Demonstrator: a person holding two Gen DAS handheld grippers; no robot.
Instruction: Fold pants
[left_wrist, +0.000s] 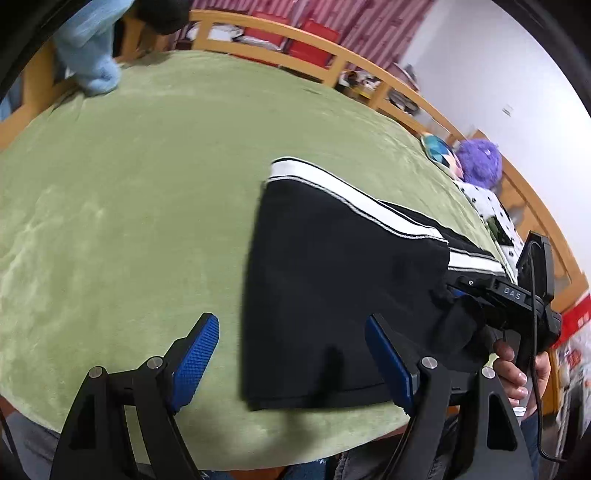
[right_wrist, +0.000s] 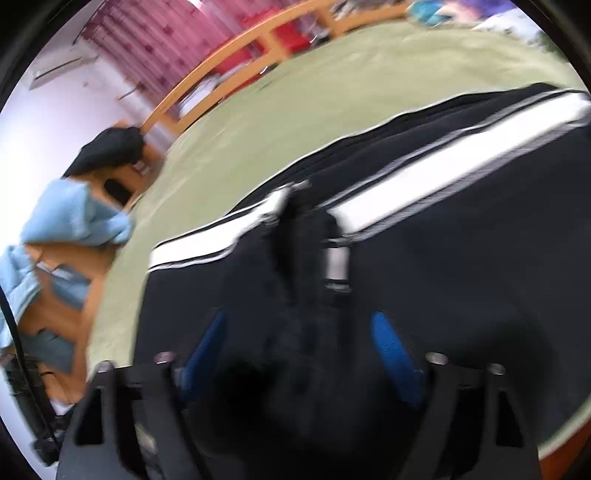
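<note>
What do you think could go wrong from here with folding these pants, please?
1. The right gripper straddles a bunched ridge of the pants; closing there could pinch several layers and drag the fold crooked.
2. The left gripper stands open at the near corner, one finger off the cloth over the green blanket; it might catch blanket too.
3. The pants lie close to the bed's near edge and might slide off.

left claw (left_wrist: 291, 363) is spread wide with nothing in it, right claw (right_wrist: 299, 354) is half closed around bunched black fabric, both angled downward.
</note>
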